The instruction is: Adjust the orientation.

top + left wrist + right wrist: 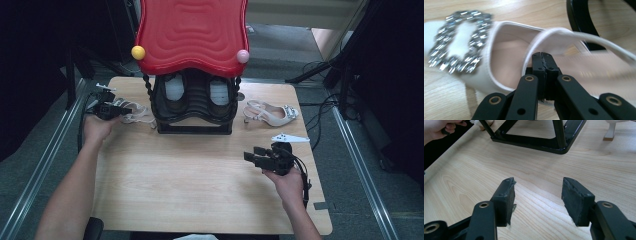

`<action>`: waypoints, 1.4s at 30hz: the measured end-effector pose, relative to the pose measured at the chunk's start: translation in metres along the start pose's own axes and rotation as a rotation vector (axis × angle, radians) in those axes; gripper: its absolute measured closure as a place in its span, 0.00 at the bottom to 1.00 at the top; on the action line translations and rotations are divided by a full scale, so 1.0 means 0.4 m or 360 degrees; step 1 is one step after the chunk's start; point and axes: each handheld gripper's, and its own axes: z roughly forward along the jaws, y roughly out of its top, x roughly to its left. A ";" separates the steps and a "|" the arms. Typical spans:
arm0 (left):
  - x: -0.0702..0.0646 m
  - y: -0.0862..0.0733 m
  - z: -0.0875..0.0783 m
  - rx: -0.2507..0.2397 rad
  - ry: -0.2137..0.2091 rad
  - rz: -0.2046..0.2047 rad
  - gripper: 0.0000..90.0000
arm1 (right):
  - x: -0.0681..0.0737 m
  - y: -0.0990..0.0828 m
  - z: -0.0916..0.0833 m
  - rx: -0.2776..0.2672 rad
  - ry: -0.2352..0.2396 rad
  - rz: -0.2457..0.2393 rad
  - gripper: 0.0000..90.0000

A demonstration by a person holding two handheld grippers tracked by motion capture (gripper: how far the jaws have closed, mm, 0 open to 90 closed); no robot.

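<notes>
White slingback sandal with a glittering silver buckle (459,41) lies on the pale wooden table (190,185) just left of the black shoe rack with the red wavy top (192,32). The left gripper (542,56) has its jaws pressed together on the sandal's thin heel strap (564,35), so the pick-up looks to be in hand. Next would likely be lifting it toward the rack; the right gripper (537,195) hovers spread and empty, its matching sandal (270,114) beyond it.

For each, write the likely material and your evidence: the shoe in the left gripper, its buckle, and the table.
Shoe: probably smooth cream leather or imitation, matte with stitched edges. Buckle: looks like faceted rhinestones, sparkling silver. Table: pale wood or wood-look laminate, visible grain.
</notes>
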 end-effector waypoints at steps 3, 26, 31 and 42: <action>0.009 -0.004 -0.004 0.0007 -0.0001 -0.0006 1.00 | 0.001 0.000 0.000 0.0000 -0.0003 -0.0005 0.50; -0.124 -0.057 -0.115 -0.0084 -0.0036 0.0005 1.00 | 0.023 0.017 0.018 0.0018 0.0026 -0.0072 0.51; -0.121 -0.097 -0.115 -0.0051 -0.0009 -0.0006 1.00 | 0.031 0.028 0.026 0.0012 0.0046 -0.0095 0.51; -0.063 -0.122 -0.124 -0.0076 0.0059 -0.0046 1.00 | 0.034 0.036 0.039 0.0015 0.0061 -0.0115 0.51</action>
